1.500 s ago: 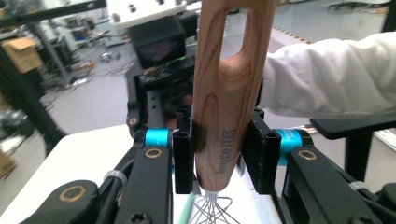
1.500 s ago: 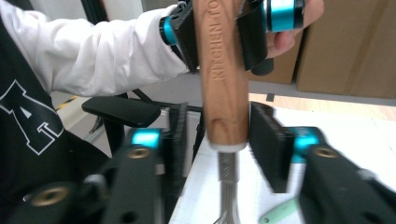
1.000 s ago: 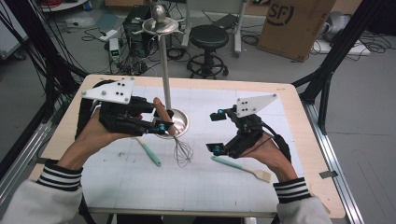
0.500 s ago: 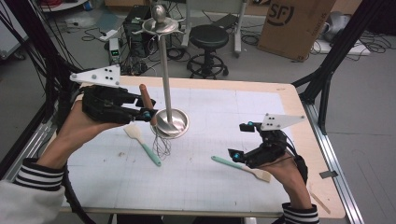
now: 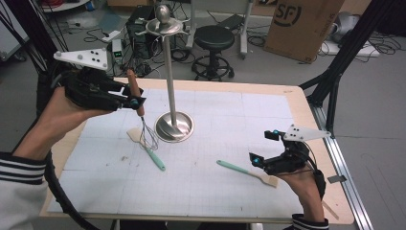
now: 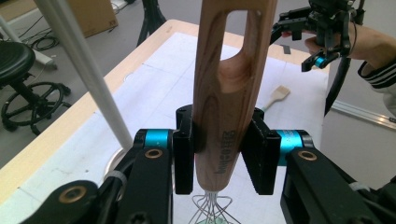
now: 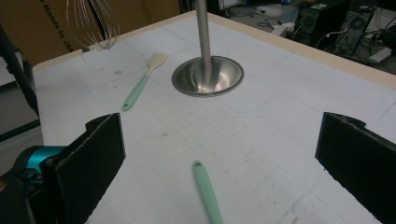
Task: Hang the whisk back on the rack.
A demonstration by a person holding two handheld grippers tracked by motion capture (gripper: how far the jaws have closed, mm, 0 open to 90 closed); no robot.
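Gripping the whisk [image 6: 229, 70] in the left gripper [image 5: 136, 101], pads pressed flat on both sides of the wooden handle, low down, just above the wires. Held upright and well off the table [image 5: 230, 120], left of the steel stand [image 5: 168, 72], slotted end up, wire loops dangling over the nearer spatula [image 5: 151, 153]. Looks like a lift toward the hooks [image 5: 163, 26] at the stand's crown. Best done slow: keep the handle vertical, raise until the slot sits level with a hook, then slide across and thread, rather than swinging in from below. Mind the pole, probably easy to knock and set rocking. Keep the squeeze on until the hook carries the weight. Meanwhile, right gripper [image 5: 265, 147] spread wide, nothing between the pads, hovering low by the mint-handled spatula [image 7: 205, 186] at the table's right side. Worth lining the pads across that thin handle, not along it, before closing. No rush there; finish the whisk first
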